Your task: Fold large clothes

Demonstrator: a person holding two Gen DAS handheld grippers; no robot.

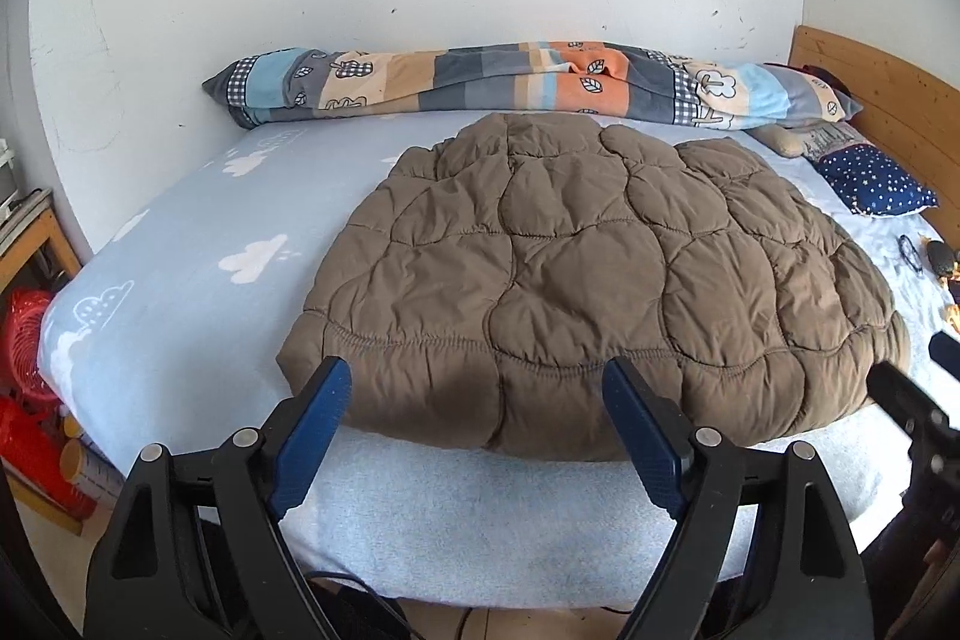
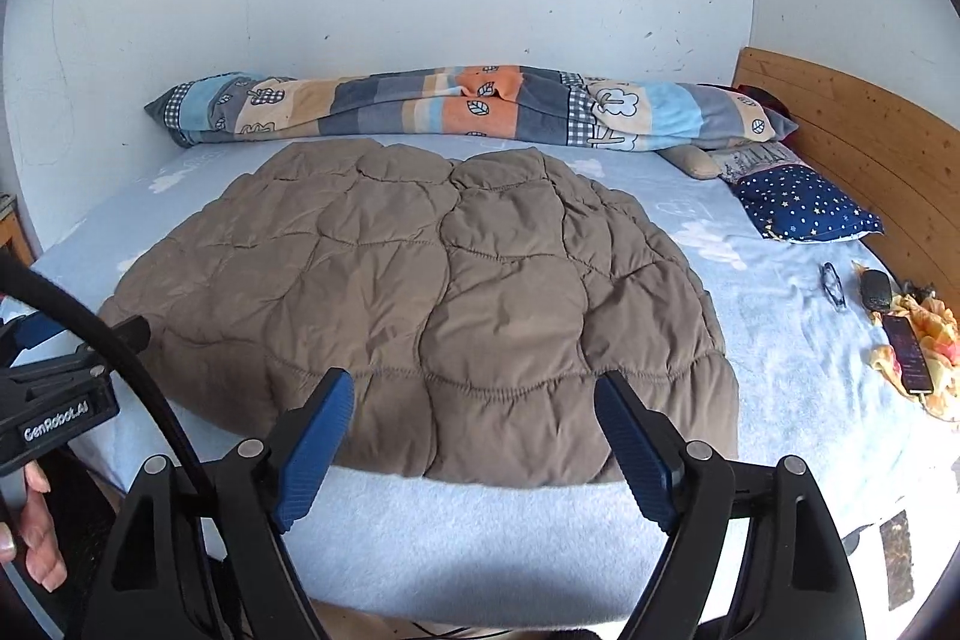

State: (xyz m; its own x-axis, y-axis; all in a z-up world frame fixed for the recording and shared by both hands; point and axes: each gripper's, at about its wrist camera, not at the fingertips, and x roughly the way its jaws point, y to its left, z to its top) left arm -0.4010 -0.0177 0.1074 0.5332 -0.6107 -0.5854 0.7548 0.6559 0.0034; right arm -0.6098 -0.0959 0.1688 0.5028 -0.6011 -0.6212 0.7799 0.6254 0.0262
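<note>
A large brown quilted puffer jacket lies flat on the light-blue bed sheet; it also shows in the right wrist view. My left gripper is open and empty, hovering just above the jacket's near hem at its left part. My right gripper is open and empty, just above the near hem toward its right part. The right gripper's tip shows at the right edge of the left wrist view. The left gripper's body shows at the left of the right wrist view.
A rolled patterned blanket lies along the white wall. A navy star pillow sits by the wooden headboard. Glasses, a dark case and a phone on a yellow cloth lie at the right. Red baskets stand on the floor left.
</note>
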